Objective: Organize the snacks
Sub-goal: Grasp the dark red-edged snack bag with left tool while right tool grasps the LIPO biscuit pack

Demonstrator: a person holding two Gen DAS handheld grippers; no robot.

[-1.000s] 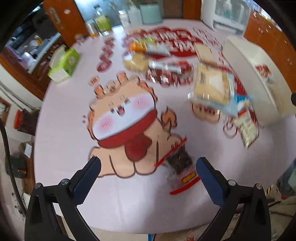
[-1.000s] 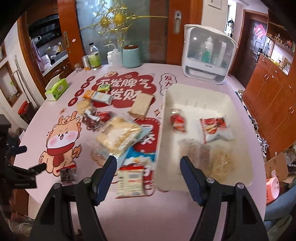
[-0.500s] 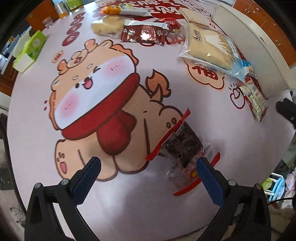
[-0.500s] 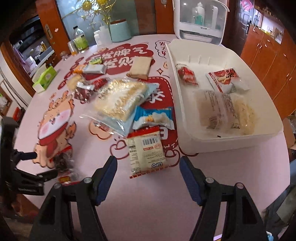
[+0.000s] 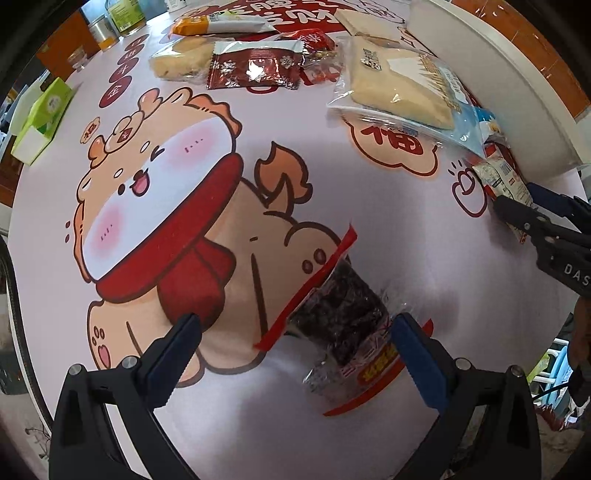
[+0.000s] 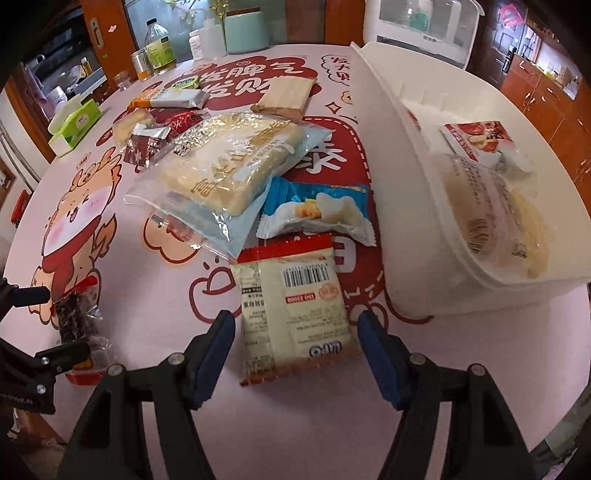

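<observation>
Home dining rm: wood cabinets, printed tablecloth, tissue box.

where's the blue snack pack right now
In the right wrist view the blue pack lies mid-table, between the barcode packet and the big clear bag, left of the white bin.

Round bench under a pale pink cloth printed with a cartoon dog. Green tissue box near its far left edge. Bottle with yellow-green label, mint canister and white appliance along the back.
</observation>
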